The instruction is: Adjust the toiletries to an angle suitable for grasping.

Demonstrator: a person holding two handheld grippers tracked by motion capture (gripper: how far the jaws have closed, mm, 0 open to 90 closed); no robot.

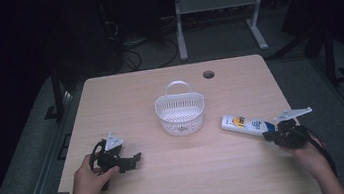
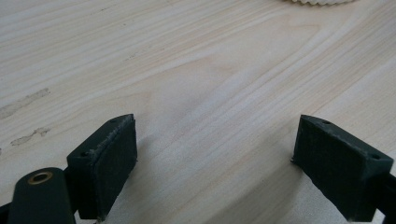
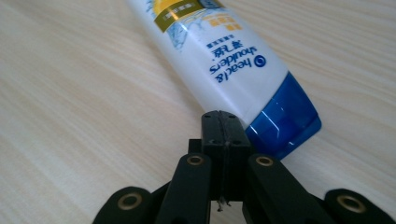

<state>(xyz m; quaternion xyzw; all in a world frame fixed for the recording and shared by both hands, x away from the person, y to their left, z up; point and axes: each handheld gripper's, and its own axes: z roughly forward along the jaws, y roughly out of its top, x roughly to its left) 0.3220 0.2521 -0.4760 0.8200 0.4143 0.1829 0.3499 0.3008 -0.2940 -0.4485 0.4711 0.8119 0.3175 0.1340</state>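
Judging progress: early, nothing packed yet.
Bottle: white plastic shampoo bottle with blue cap [image 1: 244,125] lies flat on the light wooden desk [image 1: 185,176], right of the white perforated plastic basket [image 1: 180,112] and apart from it.
Right gripper [image 3: 223,122]: jaws clenched together, empty, tips just at the cap (touching or not, unclear).
Left gripper [image 2: 215,154]: released wide, resting over bare desk.
Left to do: probably grasp, carry, drop into basket.

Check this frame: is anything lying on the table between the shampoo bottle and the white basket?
Nothing visible does. The shampoo bottle lies flat to the right of the white basket, with bare table between them. The right gripper sits shut at the bottle's blue cap end, on the side away from the basket.
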